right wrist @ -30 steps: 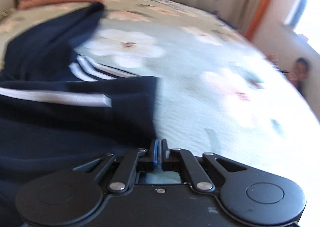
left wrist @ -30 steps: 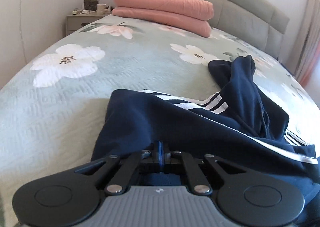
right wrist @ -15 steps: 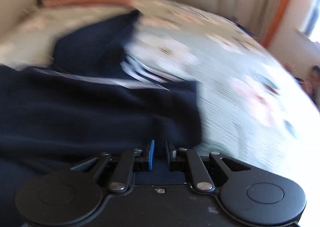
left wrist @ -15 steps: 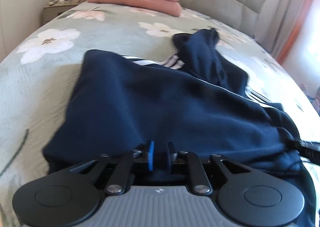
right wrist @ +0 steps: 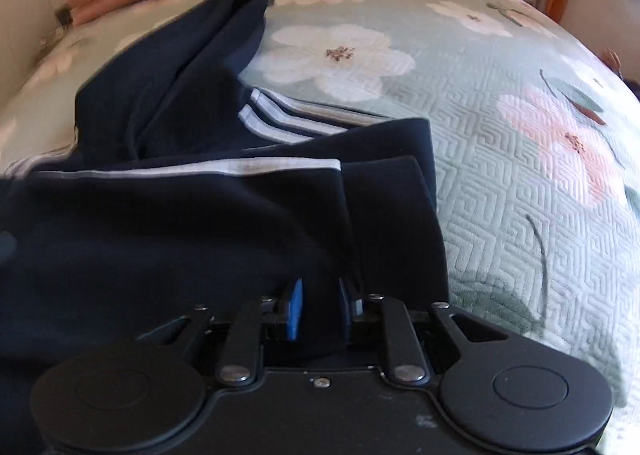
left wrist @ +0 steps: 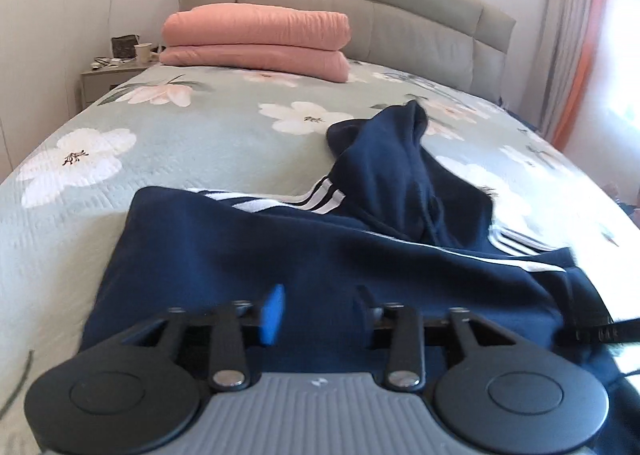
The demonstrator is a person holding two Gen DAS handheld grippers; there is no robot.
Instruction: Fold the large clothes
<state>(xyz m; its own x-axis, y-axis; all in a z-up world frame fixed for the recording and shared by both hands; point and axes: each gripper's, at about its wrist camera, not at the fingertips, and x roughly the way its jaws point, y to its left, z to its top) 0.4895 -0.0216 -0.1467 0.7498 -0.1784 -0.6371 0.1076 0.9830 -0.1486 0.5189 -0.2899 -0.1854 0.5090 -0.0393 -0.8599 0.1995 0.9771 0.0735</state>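
1. A pair of navy track pants [left wrist: 280, 255] with white side stripes lies across the near end of the bed [left wrist: 180, 143], on its green floral bedspread.
2. The near part of the pants is doubled over into a broad flat panel with a fairly straight left edge. I judge that one fold is already laid down.
3. The left hand-held gripper [left wrist: 318, 313] is opening, its fingers well apart. Navy cloth lies under and between them, but the pads do not press on it, so it has let go.
4. The right hand-held gripper [right wrist: 320, 307] is also opening, with a smaller gap. A ridge of the pants [right wrist: 200, 235] stands in that gap; whether the pads still touch it I cannot tell for certain, though they look just clear of it.
5. In the right wrist view the layered edges at the right end do not line up: one hem sits behind the other.
6. Farther up the bed, a loose section stands bunched and tilted, not flat, with stripes showing beneath it.
7. What is left, as I read it: flatten that bunched part, square the edges, and fold again to a compact stack.
8. Folded pink bedding [left wrist: 256, 39] sits well apart by the headboard [left wrist: 400, 7].
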